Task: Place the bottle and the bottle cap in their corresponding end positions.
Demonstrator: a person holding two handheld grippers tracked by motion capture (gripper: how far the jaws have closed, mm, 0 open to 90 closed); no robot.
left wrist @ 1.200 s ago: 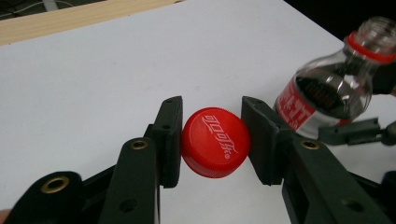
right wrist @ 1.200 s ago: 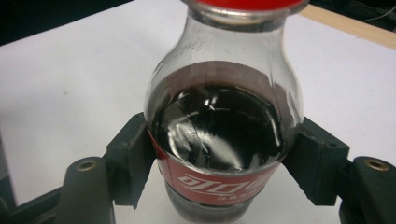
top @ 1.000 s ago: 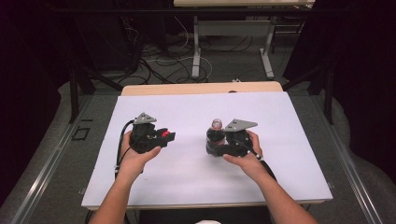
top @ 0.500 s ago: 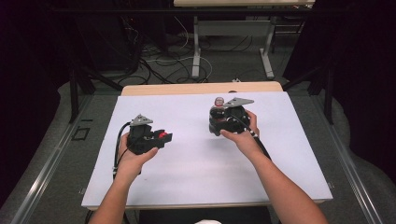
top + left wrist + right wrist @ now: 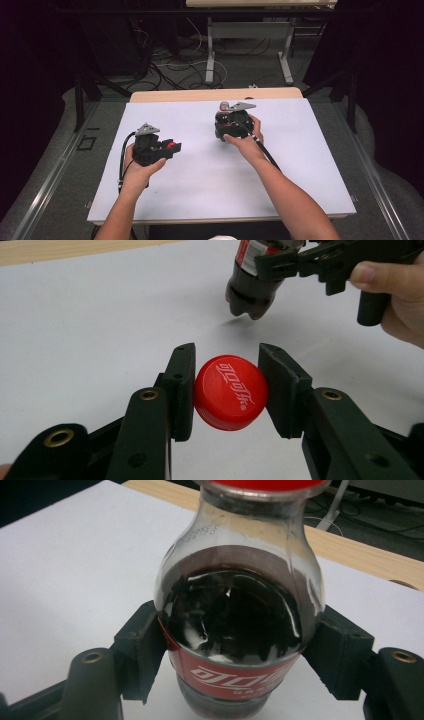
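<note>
I am gripping a red bottle cap (image 5: 230,392) between the two jaws of my left gripper (image 5: 226,390); both pads are pressing against its sides, and it is hanging just above the white table (image 5: 300,150). With my right gripper (image 5: 235,645) I am clamping a cola bottle (image 5: 235,605) around its labelled middle. The bottle is holding dark drink and is lifted a little off the table, towards the far edge. In the high view my left gripper (image 5: 152,148) is sitting nearer to me, well apart from my right gripper (image 5: 231,122).
</note>
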